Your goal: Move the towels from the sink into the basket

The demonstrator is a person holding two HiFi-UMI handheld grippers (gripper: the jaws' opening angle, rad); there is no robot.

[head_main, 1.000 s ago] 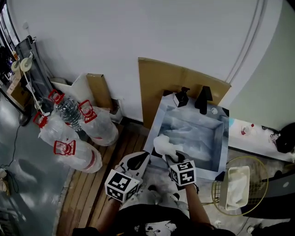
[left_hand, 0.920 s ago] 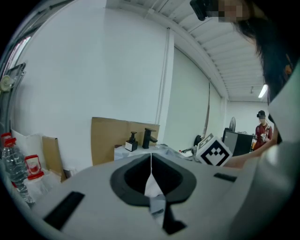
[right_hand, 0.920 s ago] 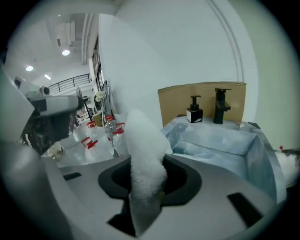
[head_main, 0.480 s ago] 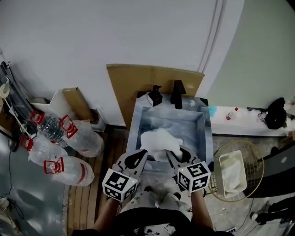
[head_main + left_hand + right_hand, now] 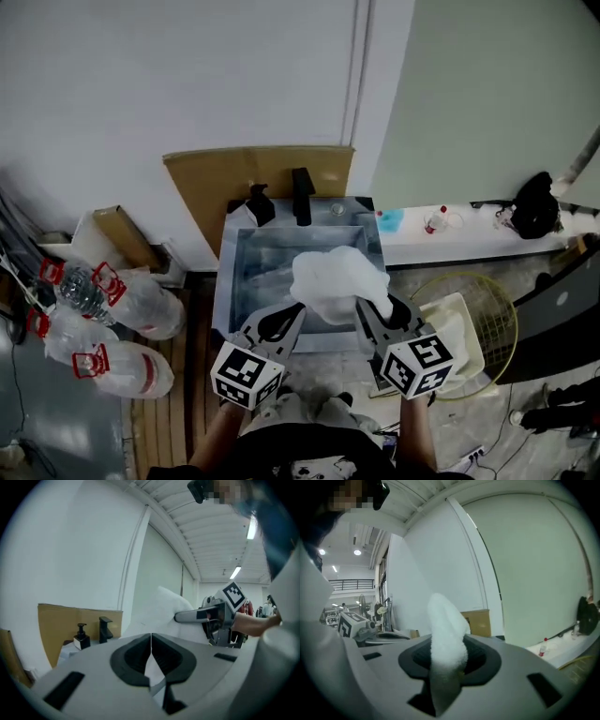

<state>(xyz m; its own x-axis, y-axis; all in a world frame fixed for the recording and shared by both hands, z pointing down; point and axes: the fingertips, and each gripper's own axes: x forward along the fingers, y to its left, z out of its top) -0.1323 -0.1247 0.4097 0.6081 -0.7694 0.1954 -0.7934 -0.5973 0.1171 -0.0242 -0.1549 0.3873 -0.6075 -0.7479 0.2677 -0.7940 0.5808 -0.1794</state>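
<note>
Transfer step: right claw [image 5: 375, 306] clamped on white fluffy towel [image 5: 333, 278], held above grey square sink [image 5: 226, 291]. Left claw [image 5: 281, 320] shut, looks empty. Next: swing right over round wire basket [image 5: 496, 300], then open the claw.

No words or numbers can be read anywhere here.

The left cube [image 5: 246, 377], which sits on the left tongs [image 5: 289, 315], has black and white square patterns on its sides. These are blocky shapes, not letters. The right cube [image 5: 422, 365], on the right tongs [image 5: 371, 311], has the same kind of pattern. One of its patterns also shows in the left gripper view, and it is still only squares.

The big clear water bottles [image 5: 141, 302] on the floor have red labels [image 5: 91, 361]. Any print on them is too small to make out.
</note>
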